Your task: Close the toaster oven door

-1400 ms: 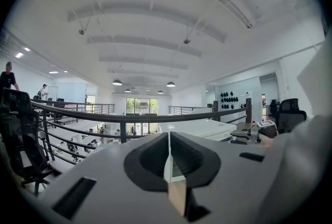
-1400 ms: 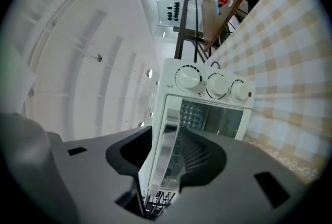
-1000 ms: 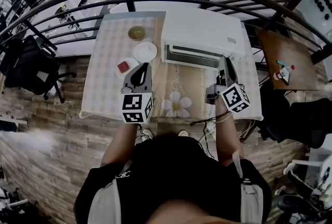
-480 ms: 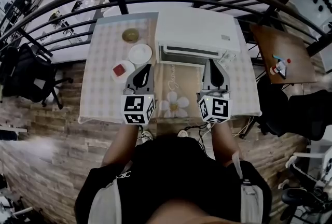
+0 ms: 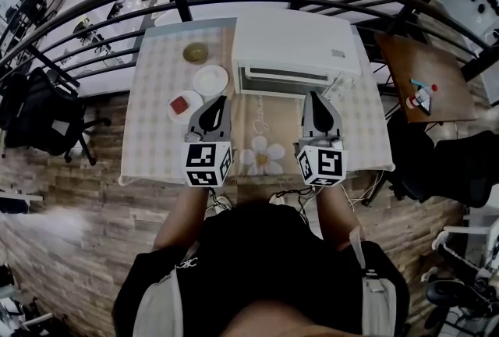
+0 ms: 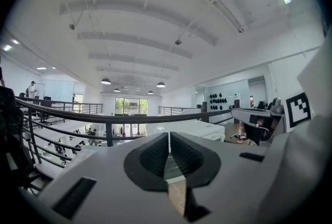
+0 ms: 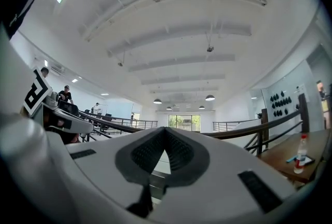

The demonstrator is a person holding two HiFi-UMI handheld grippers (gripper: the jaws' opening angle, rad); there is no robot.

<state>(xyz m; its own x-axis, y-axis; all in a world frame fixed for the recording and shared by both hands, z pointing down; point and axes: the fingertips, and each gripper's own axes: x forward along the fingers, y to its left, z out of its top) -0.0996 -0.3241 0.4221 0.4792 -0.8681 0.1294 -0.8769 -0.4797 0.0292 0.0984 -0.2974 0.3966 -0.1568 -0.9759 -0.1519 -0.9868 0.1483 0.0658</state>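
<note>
Toaster oven (image 5: 296,47) sits far on table (image 5: 156,121), just beyond right gripper (image 5: 316,97), jaws clenched on nothing; left gripper (image 5: 216,101) clenched empty too.

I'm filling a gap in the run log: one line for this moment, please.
toaster oven door: looks closed | left gripper: shut, empty, above table | right gripper: shut, empty, tip near the door

- Straight ahead of the right gripper (image 5: 315,94), the white box-shaped toaster oven (image 5: 296,47) blocks the way, its front just beside the tips
- Just left of the left gripper (image 5: 220,100) lies a small white dish with a red piece (image 5: 184,104), and a round white plate (image 5: 210,80) lies close ahead
- Between the two grippers the flower-printed tablecloth (image 5: 265,148) lies bare
</note>
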